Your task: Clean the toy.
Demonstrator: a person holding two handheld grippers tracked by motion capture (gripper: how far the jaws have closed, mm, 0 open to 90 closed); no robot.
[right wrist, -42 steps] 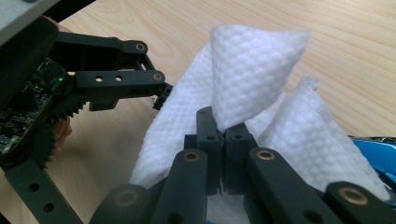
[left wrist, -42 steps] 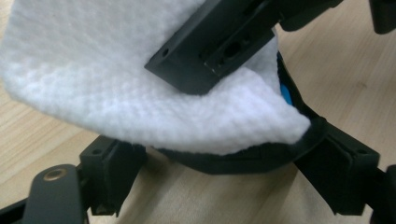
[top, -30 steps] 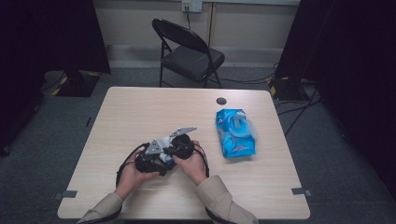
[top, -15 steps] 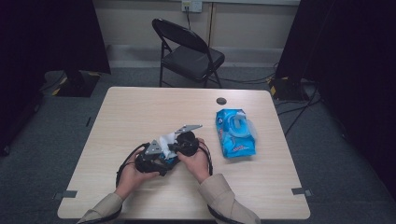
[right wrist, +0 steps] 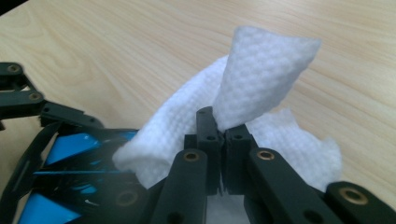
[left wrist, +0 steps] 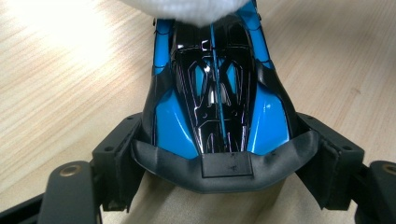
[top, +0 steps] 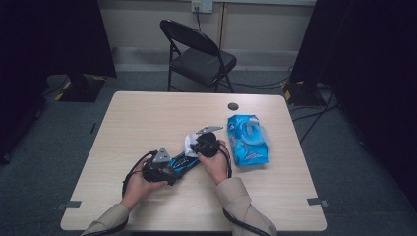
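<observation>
High view: on the table [top: 147, 118], the left gripper [top: 164, 169] and right gripper [top: 199, 145] meet over a blue toy car [top: 183, 162], near a wipes pack [top: 248, 140].

Left gripper view: jaws clamp the car's rear.

Right gripper view: jaws pinch a white wipe [right wrist: 261, 79] against the car.

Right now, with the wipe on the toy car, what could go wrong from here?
1. The left gripper holds the toy car only at one end, so a firm wiping push from the other end might twist it loose or slide it out.
2. The right gripper pinches just a fold of the white wipe; dragging it over the car's ridged body could pull it free.
3. The open wipes packet lies close beside the right hand and could get knocked.
</observation>
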